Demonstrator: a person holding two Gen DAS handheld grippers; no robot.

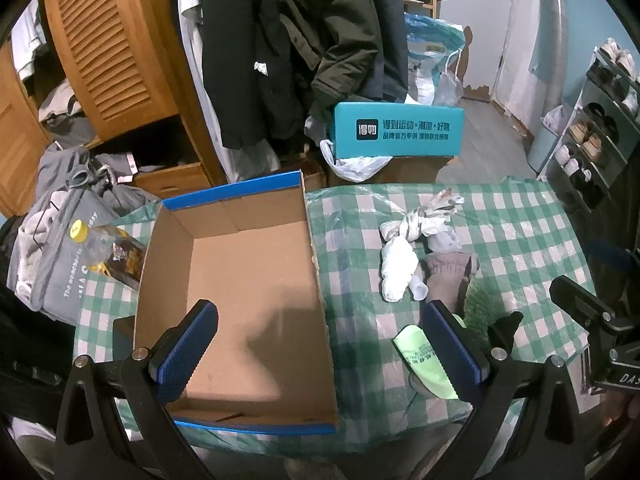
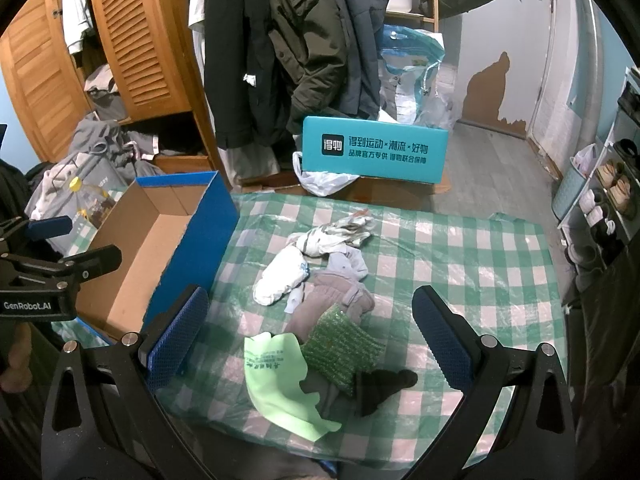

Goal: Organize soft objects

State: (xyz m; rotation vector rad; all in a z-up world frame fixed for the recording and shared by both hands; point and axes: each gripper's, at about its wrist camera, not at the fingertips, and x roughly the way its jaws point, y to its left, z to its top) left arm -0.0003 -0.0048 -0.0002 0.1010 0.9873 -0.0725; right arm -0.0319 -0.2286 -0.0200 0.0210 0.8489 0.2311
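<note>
An empty cardboard box with blue rim (image 1: 248, 280) stands on the left of the checked table; it also shows in the right wrist view (image 2: 160, 240). Right of it lies a pile of soft things: white socks (image 2: 280, 276), a knotted patterned cloth (image 2: 340, 232), a beige-grey sock (image 2: 332, 304), a green fuzzy sock (image 2: 340, 344), a light green cloth (image 2: 280, 380), a black sock (image 2: 380, 388). My left gripper (image 1: 320, 348) is open and empty above the box's near right wall. My right gripper (image 2: 312, 340) is open and empty above the pile.
A bottle with a yellow cap (image 1: 108, 252) lies left of the box. Beyond the table's far edge stand a teal box (image 1: 396, 132), hanging coats (image 1: 280, 40) and a wooden wardrobe (image 1: 108, 48). A shoe rack (image 1: 600, 120) stands at the right.
</note>
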